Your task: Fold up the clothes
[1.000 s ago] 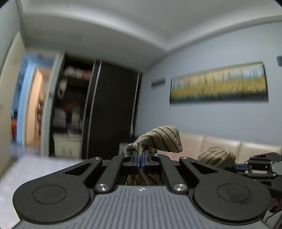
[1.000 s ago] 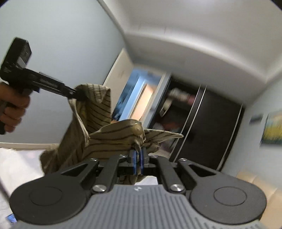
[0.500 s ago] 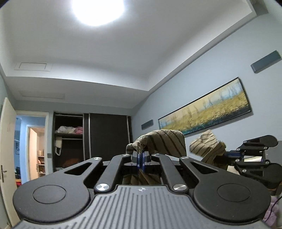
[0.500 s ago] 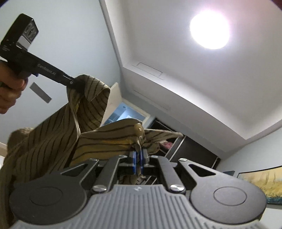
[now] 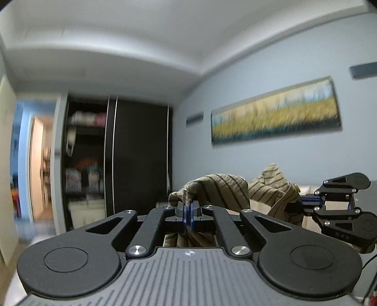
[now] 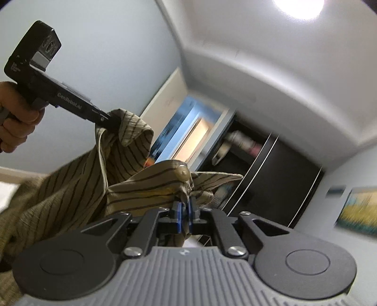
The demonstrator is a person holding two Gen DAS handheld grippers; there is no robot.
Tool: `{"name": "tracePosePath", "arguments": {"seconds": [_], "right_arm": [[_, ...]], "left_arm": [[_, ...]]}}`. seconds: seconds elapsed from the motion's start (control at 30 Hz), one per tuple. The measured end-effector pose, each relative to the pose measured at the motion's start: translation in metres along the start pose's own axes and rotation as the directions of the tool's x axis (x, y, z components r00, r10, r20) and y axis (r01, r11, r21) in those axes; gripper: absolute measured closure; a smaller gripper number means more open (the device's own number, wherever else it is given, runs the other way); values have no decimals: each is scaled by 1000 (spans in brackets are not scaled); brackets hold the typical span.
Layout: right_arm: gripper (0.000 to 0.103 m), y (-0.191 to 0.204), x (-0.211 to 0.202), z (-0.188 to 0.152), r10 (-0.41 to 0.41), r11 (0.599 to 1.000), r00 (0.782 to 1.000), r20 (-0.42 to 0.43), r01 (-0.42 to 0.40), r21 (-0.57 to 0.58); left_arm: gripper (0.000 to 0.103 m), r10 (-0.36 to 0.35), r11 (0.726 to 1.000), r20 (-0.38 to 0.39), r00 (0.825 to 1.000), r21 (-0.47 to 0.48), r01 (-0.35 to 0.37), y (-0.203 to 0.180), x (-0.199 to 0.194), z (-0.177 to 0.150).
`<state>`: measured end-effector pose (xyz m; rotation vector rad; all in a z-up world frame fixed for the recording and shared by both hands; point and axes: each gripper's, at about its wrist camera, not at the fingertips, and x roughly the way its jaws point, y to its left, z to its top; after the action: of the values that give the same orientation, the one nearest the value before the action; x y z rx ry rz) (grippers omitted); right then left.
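Observation:
An olive shirt with thin dark stripes point(image 5: 219, 190) point(image 6: 77, 186) hangs in the air between both grippers. My left gripper point(image 5: 188, 213) is shut on one bunched edge of it. In the right wrist view the left gripper point(image 6: 110, 121) appears at upper left, held by a hand point(image 6: 16, 117), still pinching the cloth. My right gripper point(image 6: 184, 211) is shut on another edge near a pale button point(image 6: 182, 171). From the left wrist view the right gripper point(image 5: 304, 202) shows at the right, clamped on the shirt. The lower part of the shirt drops out of sight.
A dark wardrobe point(image 5: 139, 160) with an open shelf section stands ahead, an open doorway point(image 5: 35, 164) to its left. A long landscape painting point(image 5: 275, 113) hangs on the blue wall. A pale sofa back point(image 5: 308, 188) shows behind the shirt. A ceiling lamp point(image 6: 299, 7) glares above.
Both cameras tilted up toward the ceiling half a second ago and have swung back down. Both grippers stay clamped on the shirt; the room is motion-blurred.

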<state>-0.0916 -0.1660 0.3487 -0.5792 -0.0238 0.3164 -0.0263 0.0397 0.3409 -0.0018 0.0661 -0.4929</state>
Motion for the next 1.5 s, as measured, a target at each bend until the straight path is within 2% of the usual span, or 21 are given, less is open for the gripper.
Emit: {"name": "tracePosePath", "arguments": {"seconds": [0.1, 0.17, 0.23, 0.37, 0.4, 0.47, 0.5, 0.53, 0.57, 0.6, 0.63, 0.67, 0.73, 0.87, 0.9, 1.0, 1.1, 1.2, 1.3, 1.47, 1.5], "right_arm": [[96, 16, 58, -48, 70, 997, 989, -131, -64, 51], [96, 27, 92, -84, 126, 989, 970, -208, -107, 99], [96, 43, 124, -119, 173, 981, 944, -282, -141, 132], [96, 82, 187, -184, 235, 968, 879, -416, -171, 184], [96, 89, 198, -201, 243, 965, 863, -443, -170, 199], [95, 102, 214, -236, 251, 961, 835, -489, -156, 228], [88, 107, 225, -251, 263, 956, 819, -510, -151, 251], [73, 110, 239, -264, 283, 948, 801, -528, -150, 282], [64, 111, 246, -279, 303, 938, 786, -539, -148, 312], [54, 111, 241, -293, 315, 930, 779, -542, -140, 341], [51, 113, 234, -305, 321, 922, 777, -542, -125, 367], [49, 114, 226, -318, 327, 913, 774, -542, -111, 393], [43, 116, 213, -343, 337, 891, 769, -544, -74, 447], [38, 110, 192, -379, 355, 841, 739, -572, 14, 540], [36, 114, 183, -387, 363, 834, 730, -580, 24, 552], [34, 124, 157, -400, 383, 815, 705, -598, 47, 577], [34, 141, 142, -405, 386, 811, 694, -608, 60, 583], [34, 155, 141, -411, 308, 840, 694, -651, 122, 528], [34, 162, 148, -422, 209, 850, 673, -710, 234, 472], [35, 146, 134, -428, 244, 800, 684, -687, 258, 541], [45, 143, 131, -429, 251, 789, 687, -682, 263, 555]], "left_arm": [[102, 18, 999, -127, 992, -41, -23, 21, 38, -53], [102, 30, 997, -211, 977, -58, -43, 34, 62, -93], [102, 40, 995, -294, 955, -72, -64, 48, 87, -133], [100, 54, 989, -453, 890, -96, -109, 75, 136, -212], [98, 56, 988, -491, 869, -100, -121, 82, 148, -232], [87, 70, 984, -540, 839, -102, -148, 93, 154, -260], [82, 77, 982, -563, 823, -102, -162, 99, 156, -274], [77, 84, 979, -585, 807, -102, -176, 104, 159, -287], [75, 86, 978, -593, 800, -104, -182, 108, 155, -296], [65, 87, 977, -599, 796, -106, -187, 112, 150, -302], [52, 88, 976, -603, 793, -107, -190, 114, 143, -308], [48, 91, 975, -606, 790, -106, -194, 117, 134, -314], [46, 96, 975, -631, 770, -95, -200, 124, 119, -331], [46, 102, 977, -712, 695, -59, -203, 118, 118, -364], [46, 95, 977, -722, 686, -66, -205, 117, 116, -374], [46, 83, 974, -738, 669, -82, -212, 115, 114, -399], [46, 102, 975, -745, 659, -57, -216, 106, 118, -413], [51, 108, 974, -762, 638, -48, -222, 102, 132, -426], [51, 118, 967, -771, 626, -55, -249, 105, 138, -437], [51, 120, 958, -778, 616, -72, -277, 110, 143, -446], [52, 112, 957, -779, 618, -82, -277, 111, 143, -447]]}}
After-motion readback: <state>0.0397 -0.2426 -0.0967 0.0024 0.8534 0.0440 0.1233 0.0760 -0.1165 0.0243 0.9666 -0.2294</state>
